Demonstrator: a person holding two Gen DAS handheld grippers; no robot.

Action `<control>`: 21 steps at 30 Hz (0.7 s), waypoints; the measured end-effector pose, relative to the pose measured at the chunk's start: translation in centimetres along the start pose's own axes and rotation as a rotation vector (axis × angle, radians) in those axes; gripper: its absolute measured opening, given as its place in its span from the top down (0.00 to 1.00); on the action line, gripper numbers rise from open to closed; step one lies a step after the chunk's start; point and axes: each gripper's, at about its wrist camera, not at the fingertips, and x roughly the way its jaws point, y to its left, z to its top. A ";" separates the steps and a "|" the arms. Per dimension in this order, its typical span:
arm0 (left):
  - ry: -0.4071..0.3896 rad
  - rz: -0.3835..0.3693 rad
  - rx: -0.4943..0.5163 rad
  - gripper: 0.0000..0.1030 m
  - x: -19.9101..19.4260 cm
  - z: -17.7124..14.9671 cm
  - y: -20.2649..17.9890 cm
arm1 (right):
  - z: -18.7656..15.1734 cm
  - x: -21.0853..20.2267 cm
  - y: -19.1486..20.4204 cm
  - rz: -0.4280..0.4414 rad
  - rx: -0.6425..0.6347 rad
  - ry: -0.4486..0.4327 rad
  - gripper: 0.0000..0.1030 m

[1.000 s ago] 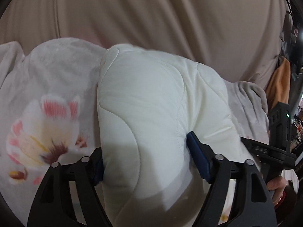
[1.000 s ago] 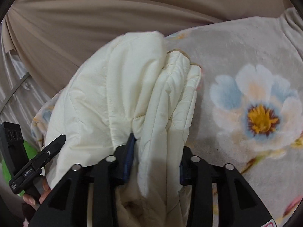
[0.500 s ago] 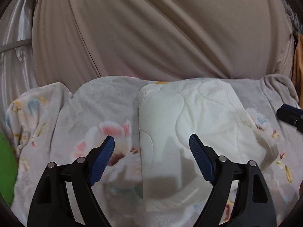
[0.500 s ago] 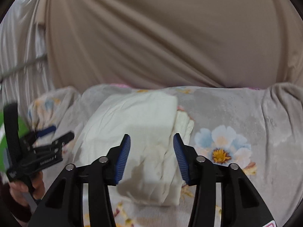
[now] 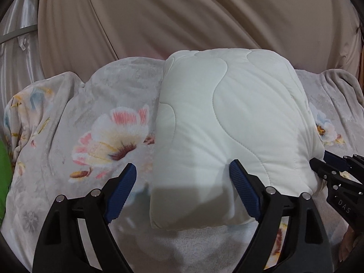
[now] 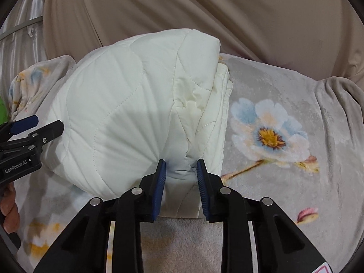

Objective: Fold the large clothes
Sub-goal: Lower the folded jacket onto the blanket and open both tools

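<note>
A folded white quilted garment (image 5: 227,122) lies on the floral blanket (image 5: 91,118). In the left wrist view my left gripper (image 5: 183,173) stands wide with its jaws opening. The garment's near left corner sits between them; the right pad (image 5: 241,188) rests against the fabric and the left pad is clear of it. In the right wrist view my right gripper (image 6: 179,167) has its jaws closing on the garment's (image 6: 127,104) near edge, and creases fan out from the pinched fabric. Stacked layers show along its right side. Each gripper shows at the other view's edge: right gripper (image 5: 323,161), left gripper (image 6: 46,122).
A beige draped cloth (image 5: 182,22) hangs close behind the blanket. Silvery curtain (image 5: 18,45) fills the upper left and something green (image 5: 3,170) shows at the left edge. A person's fingers (image 6: 9,204) hold the left gripper's handle. Bare blanket (image 6: 284,147) lies to the garment's right.
Both grippers let the garment go and drew back half a second ago, leaving it flat on the blanket. Now both have come in close again, and the right jaws have narrowed onto its near edge.
</note>
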 end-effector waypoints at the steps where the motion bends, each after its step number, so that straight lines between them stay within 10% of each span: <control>1: -0.006 0.001 -0.001 0.20 0.1 -0.2 -0.1 | -0.3 0.2 0.1 -0.006 -0.003 -0.007 0.76; 8: -0.069 0.045 0.020 0.16 0.1 -0.9 -0.6 | -0.6 0.3 0.5 -0.027 -0.014 -0.031 0.71; 14: -0.130 0.081 -0.012 0.08 -0.3 -1.5 -0.4 | -0.5 -0.3 -1.2 -0.051 0.098 -0.050 0.32; 21: -0.128 0.080 0.027 0.08 -4.3 -3.0 -1.2 | -2.1 -6.5 -1.7 -0.063 0.191 -0.073 0.21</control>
